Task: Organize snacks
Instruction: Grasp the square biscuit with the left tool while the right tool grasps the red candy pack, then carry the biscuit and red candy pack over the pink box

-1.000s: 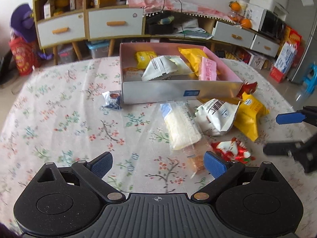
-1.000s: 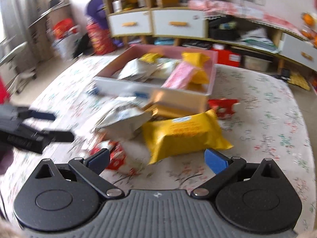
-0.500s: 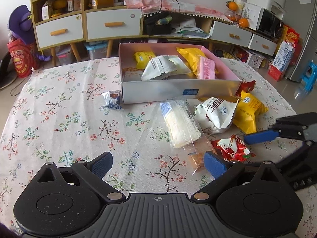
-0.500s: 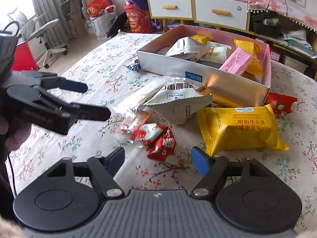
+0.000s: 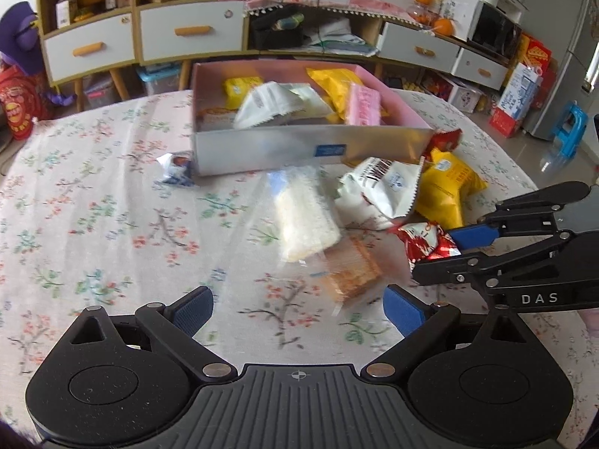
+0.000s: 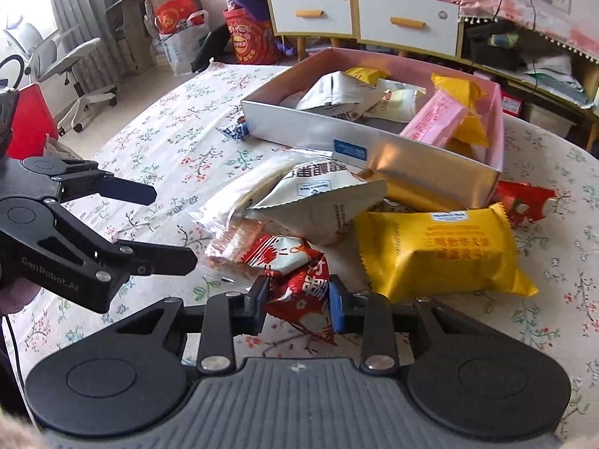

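The right claw (image 6: 297, 305), its jaws just closing, grips the crinkly red-and-white foil snack packet (image 6: 299, 288) on the floral-clothed table (image 6: 164, 149); the left claw (image 5: 297, 308) hangs open, empty.

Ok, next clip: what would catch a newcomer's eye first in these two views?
First the right claw, low in the right wrist view, its jaws just closed onto a red and white snack packet at the near edge of the pile. Behind it lies a big yellow packet on the floral tablecloth, in front of the pink box already half full of snacks. The left claw waits open over the cloth, holding nothing.
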